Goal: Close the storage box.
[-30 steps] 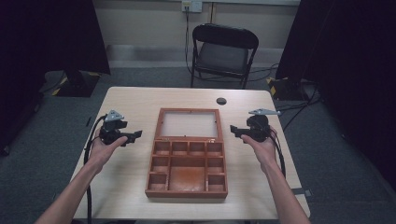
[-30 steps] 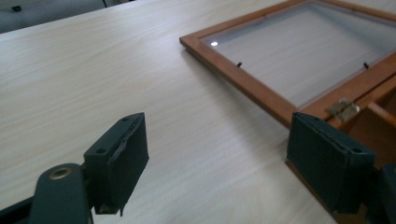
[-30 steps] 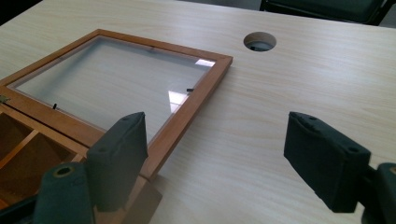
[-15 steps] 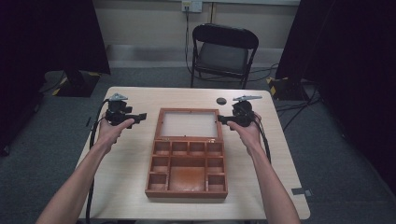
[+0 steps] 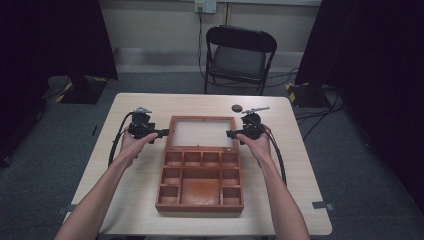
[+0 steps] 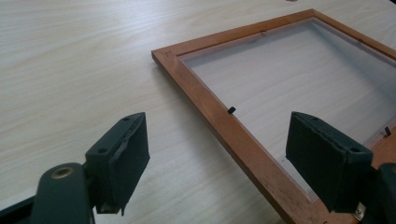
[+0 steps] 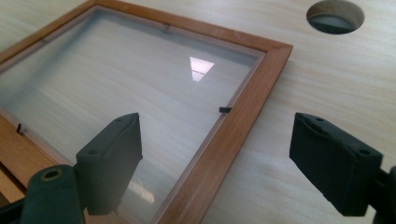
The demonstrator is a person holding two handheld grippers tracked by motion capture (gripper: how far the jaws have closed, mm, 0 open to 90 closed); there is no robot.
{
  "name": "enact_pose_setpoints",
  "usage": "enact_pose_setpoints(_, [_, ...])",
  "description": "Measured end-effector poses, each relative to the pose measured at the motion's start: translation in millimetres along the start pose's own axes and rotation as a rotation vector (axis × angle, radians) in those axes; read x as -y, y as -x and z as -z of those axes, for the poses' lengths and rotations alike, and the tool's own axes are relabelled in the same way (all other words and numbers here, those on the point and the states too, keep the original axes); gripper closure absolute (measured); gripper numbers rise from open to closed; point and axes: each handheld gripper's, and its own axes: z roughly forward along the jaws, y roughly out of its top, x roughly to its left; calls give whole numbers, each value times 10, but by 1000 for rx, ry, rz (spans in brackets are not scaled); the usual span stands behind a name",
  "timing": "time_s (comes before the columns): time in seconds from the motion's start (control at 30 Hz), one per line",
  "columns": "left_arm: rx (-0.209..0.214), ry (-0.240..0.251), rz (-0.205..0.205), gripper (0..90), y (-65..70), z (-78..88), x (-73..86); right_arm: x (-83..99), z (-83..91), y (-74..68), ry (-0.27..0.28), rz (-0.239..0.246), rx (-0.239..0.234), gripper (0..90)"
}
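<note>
two open grippers flank the lid of an open wooden box

seen from above, a pale wood-grain desk (image 5: 295, 165) carries a reddish-brown wooden box (image 5: 200, 182) lying open at its middle. the box's tray, nearer the person, is divided into small compartments around 1 larger one. its hinged lid, a wooden frame around a clear glazed panel (image 5: 202, 133), lies flat on the desk on the far side of the tray.

the person's forearms come in from the bottom edge. the left black handheld gripper (image 5: 161, 133) sits just beside the lid's left edge, pointing inward toward it. the right black handheld gripper (image 5: 231, 133) sits at the lid's right edge, pointing inward as well. a black cable trails from each gripper back along the desk.

in the left gripper view, the 2 fingers (image 6: 125, 158) stand wide apart, holding nothing, with the lid's wooden frame (image 6: 219, 121) running between them below. in the right gripper view, the fingers (image 7: 112, 156) are likewise wide apart and hold nothing, straddling the frame's side rail near a corner; a round hole (image 7: 335, 16) in the desk lies beyond that corner.

a black folding chair (image 5: 239, 57) stands past the far edge of the desk, on grey carpet.
</note>
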Motion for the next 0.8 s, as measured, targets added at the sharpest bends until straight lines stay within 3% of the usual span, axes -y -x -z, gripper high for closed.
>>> enact_pose_setpoints(0.27, [24, -30, 15, 256, 37, -75, 58, 95, -64, 14, -9, -9, 0, 167])
enact_pose_setpoints(0.43, [14, -52, 27, 252, 57, -132, 73, 162, -116, 12, -27, -19, -6, 158])
enact_pose_setpoints(0.57, [5, -83, 10, 252, 80, -179, 89, 171, -139, 16, -25, -46, -29, 154])
enact_pose_setpoints(0.8, [22, -80, 44, 232, 97, -234, 92, 175, -198, 19, -21, -82, -50, 136])
